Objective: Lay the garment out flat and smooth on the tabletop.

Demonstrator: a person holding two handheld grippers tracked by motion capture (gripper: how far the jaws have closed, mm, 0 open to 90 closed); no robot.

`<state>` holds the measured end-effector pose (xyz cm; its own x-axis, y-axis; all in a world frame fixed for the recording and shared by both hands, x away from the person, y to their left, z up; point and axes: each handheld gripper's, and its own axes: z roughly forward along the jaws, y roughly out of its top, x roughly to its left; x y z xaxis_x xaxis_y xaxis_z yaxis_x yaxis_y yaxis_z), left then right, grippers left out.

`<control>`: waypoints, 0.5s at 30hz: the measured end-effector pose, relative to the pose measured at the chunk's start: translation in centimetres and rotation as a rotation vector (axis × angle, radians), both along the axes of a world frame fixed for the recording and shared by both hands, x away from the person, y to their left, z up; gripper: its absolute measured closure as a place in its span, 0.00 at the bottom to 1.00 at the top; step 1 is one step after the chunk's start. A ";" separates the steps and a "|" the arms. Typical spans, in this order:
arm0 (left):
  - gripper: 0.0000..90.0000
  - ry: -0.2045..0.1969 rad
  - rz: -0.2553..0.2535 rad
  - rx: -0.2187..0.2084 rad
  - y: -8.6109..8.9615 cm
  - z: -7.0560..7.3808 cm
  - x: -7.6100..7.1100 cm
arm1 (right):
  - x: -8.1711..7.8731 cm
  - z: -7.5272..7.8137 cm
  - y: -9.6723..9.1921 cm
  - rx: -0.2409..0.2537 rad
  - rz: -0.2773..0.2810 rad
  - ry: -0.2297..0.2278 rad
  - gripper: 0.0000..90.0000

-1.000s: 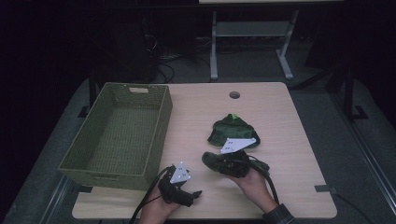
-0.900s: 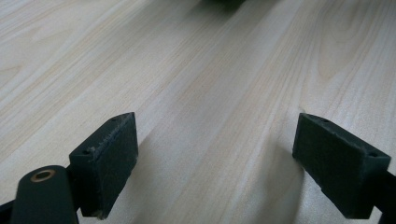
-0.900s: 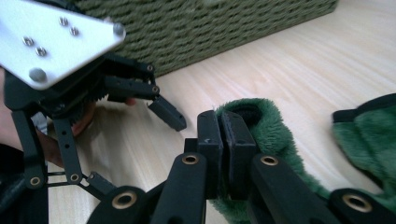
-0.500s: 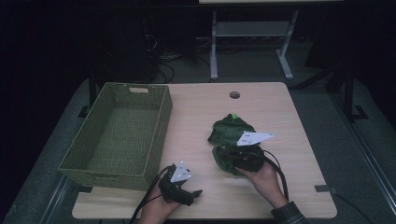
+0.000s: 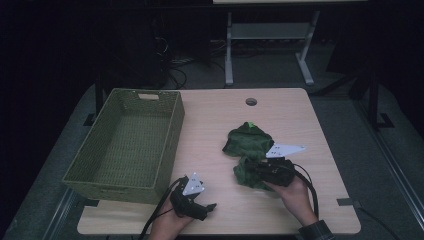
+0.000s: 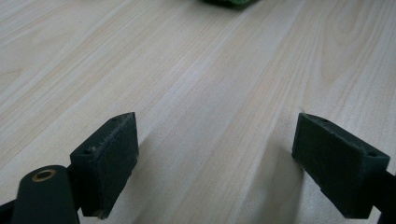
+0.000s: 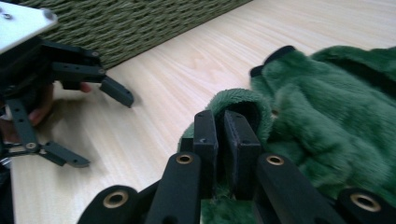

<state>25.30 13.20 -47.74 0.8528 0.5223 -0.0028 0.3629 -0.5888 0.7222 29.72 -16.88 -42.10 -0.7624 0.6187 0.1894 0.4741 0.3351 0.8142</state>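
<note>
Right tongs (image 7: 223, 123) are pinched on a fold of the green cloth (image 5: 248, 142) mid-table, jaws just easing apart slightly. Left tongs (image 6: 215, 154) sit wide open by the near edge, holding nothing.

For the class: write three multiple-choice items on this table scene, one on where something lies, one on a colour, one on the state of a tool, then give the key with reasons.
1. Where does the woven basket stand on the table?
A. at the left side
B. at the right side
C. on top of the cloth

2. What colour is the fluffy cloth?
A. red
B. green
C. white

3. How does the left tool stand?
A. shut on the cloth
B. open over bare wood
C. shut on the basket rim

Key: 1 A, the high view shows the basket at the table's left with the cloth to its right. 2 B, the right gripper view shows deep green pile. 3 B, the left gripper view shows its jaws wide apart with only wood between them, while the right tool pinches a fold of the cloth.
</note>
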 end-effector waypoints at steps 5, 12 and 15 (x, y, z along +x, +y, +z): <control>0.15 -0.001 -0.002 0.002 0.0 0.0 0.0 | 0.2 -0.4 -0.8 -0.025 -0.035 0.008 0.89; 0.15 -0.002 -0.005 0.006 0.0 0.0 0.0 | 0.3 -1.3 -1.9 -0.076 -0.078 0.029 0.87; 0.15 -0.002 -0.005 0.005 0.0 0.0 0.0 | 0.5 -1.7 -2.0 -0.130 -0.101 0.027 0.85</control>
